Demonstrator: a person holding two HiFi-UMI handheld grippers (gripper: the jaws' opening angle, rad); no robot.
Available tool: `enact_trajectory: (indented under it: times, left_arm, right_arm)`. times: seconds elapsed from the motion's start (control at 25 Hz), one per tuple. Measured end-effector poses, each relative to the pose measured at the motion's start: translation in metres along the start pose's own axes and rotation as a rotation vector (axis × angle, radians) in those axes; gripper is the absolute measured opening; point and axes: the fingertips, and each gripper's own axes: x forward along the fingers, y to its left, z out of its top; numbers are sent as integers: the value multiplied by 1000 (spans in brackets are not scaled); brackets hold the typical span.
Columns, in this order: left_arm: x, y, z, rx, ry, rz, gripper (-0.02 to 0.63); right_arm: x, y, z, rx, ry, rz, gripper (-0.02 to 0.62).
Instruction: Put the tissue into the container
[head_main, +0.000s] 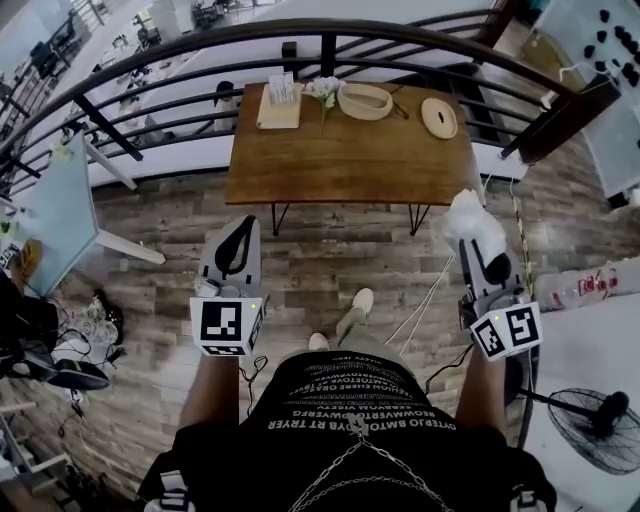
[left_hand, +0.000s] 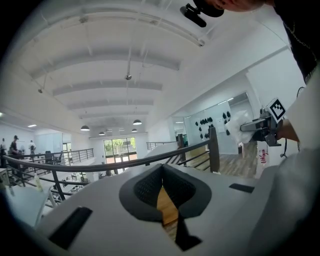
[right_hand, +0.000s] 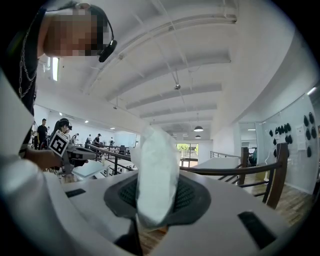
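Closest to my view is the wearer's black printed shirt (head_main: 350, 410), with a chain hanging across it and both forearms reaching forward from it. At the end of each arm I see the marker cube of a gripper.

My left gripper (head_main: 243, 224) is clenched. In its own view the dark pads meet at their tips with nothing caught between them, and only a sliver of wooden table shows through the gap lower down.

My right gripper (head_main: 487, 255) is clamped on the tissue (right_hand: 155, 175). Its view shows the white wad pinched between the two ribbed pads and standing up above them. From the head view, the tissue is over the plank floor (head_main: 330, 250), near the right front corner of the table (head_main: 340, 160) but not above it.

On the far side of the tabletop sits an oval woven basket (head_main: 365, 100). A round woven lid (head_main: 438, 117) lies flat just to its right, apart from it. Left of the basket I see a small bunch of white flowers (head_main: 323, 92) and a tan tray (head_main: 280, 108). The basket is well apart from the tissue.

A dark curved railing (head_main: 330, 45) runs behind the table. One pale shoe (head_main: 362, 300) shows on the floor between the grippers, and a standing fan (head_main: 600, 425) is at the lower right.
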Motion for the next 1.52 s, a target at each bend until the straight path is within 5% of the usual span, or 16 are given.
enact_trajectory:
  times: [0.84,1.28,1.52]
  left_arm:
    - [137,-16,35,15,-8,19,29]
    - [206,-59,65,25,-36,50,29]
    - [217,-69,56,42,42,43,29]
  right_arm:
    - [112,-108,10,-27,1,76,112]
    - [129,-194,8,-25,-27,98,112]
    - [136,-217,3,4,-40,89,112]
